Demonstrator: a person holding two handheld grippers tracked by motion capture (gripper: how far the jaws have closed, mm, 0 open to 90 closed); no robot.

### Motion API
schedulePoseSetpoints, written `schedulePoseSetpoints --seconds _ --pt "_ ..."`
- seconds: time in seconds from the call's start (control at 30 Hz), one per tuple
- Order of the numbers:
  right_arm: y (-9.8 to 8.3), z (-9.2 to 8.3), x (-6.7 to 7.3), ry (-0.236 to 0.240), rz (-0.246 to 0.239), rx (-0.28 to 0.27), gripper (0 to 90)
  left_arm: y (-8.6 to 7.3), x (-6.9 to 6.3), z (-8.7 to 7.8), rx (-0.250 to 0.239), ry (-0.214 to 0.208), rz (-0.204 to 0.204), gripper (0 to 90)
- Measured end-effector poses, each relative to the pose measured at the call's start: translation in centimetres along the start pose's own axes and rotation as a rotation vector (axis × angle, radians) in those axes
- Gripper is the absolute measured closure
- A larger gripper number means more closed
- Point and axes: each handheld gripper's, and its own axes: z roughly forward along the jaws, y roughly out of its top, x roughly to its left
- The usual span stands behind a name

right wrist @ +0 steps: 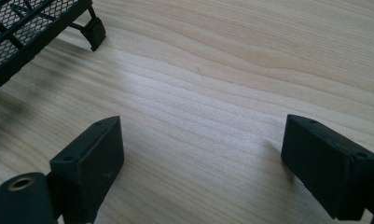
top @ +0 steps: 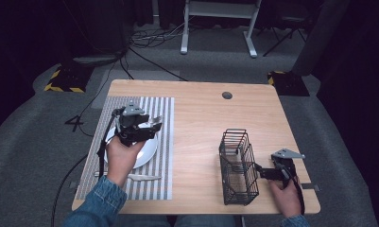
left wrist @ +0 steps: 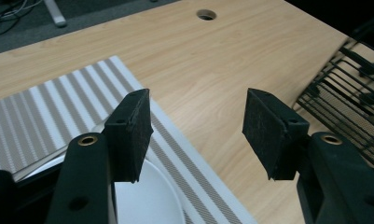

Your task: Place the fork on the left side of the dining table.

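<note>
My left gripper (top: 151, 128) hangs above a white plate (top: 149, 152) that lies on a striped placemat (top: 161, 109). In the left gripper view its jaws (left wrist: 196, 130) stand apart with nothing between them, over the plate (left wrist: 147, 200) and the placemat's edge (left wrist: 45, 112). A black wire basket (top: 238, 165) stands upright at the front right of the table. My right gripper (top: 262, 171) rests low on the table just right of the basket, pointing at it. Seen from the right gripper view, it (right wrist: 201, 158) is open over bare wood, with a basket foot (right wrist: 95, 31) ahead at the left.
A table knife (top: 137, 177) lies on the placemat in front of the plate. A round cable hole (top: 227, 95) sits near the table's far edge. The wire basket (left wrist: 357, 93) lies to the right in the left gripper view. Bare wood separates placemat and basket.
</note>
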Motion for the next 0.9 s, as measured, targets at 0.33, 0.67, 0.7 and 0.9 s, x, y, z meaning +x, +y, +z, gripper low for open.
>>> schedulePoseSetpoints --seconds 0.33,0.67,0.7,0.9 --pt "0.0 0.0 0.0 0.0 -0.002 0.0 13.0 -1.0 -3.3 1.2 -0.001 -0.096 0.003 41.1" --pt "0.0 0.0 0.0 0.0 -0.002 0.0 13.0 -2.7 -6.6 3.3 0.048 -0.152 0.057 40.9" --pt "0.0 0.0 0.0 0.0 -0.003 0.0 13.0 -2.9 -6.8 3.5 0.052 -0.157 0.063 40.9" --pt "0.0 0.0 0.0 0.001 -0.003 0.0 13.0 -4.4 -8.0 4.7 0.071 -0.186 0.065 40.9"
